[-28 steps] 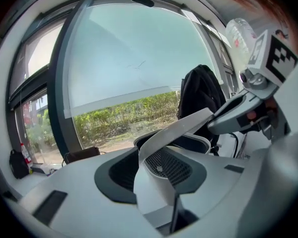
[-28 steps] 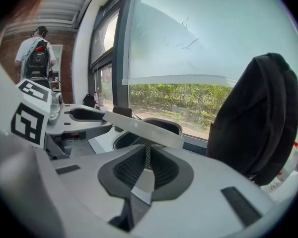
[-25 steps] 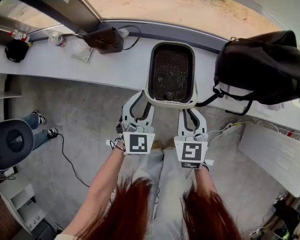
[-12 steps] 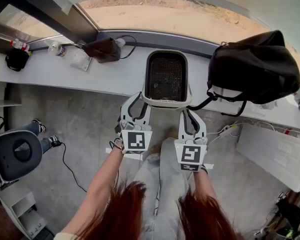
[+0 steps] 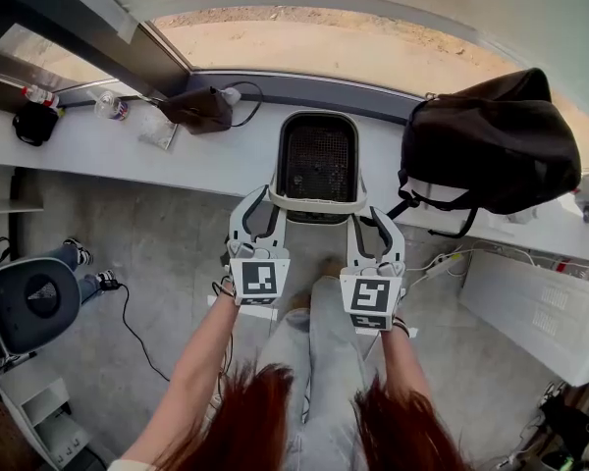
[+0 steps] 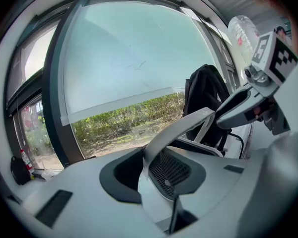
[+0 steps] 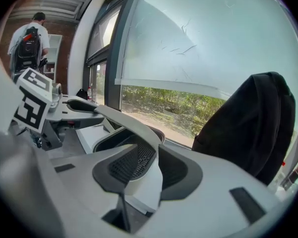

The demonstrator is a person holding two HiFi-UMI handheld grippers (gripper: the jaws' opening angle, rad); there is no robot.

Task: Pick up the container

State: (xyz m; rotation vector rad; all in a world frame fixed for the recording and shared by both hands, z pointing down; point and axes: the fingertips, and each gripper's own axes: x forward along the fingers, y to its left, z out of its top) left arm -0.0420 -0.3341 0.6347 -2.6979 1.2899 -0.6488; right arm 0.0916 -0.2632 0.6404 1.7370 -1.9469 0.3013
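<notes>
White-rimmed container [image 5: 315, 206], dark mesh lining [image 5: 317, 160]

One container [image 5: 317, 160], perhaps two bottles [image 5: 109, 106]

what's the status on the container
Left tool just closing, right tool just opening, container rim inside both, no grip yet. Container at ledge edge. Black bag close on its right, clear of tools.

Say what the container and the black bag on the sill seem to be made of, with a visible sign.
The container: probably plastic; smooth matt white rim and walls, moulded in one curve. Its dark inside is a fine mesh, metal or plastic unclear. The black bag: soft matt fabric, probably woven; it sags in folds, straps hanging.
</notes>
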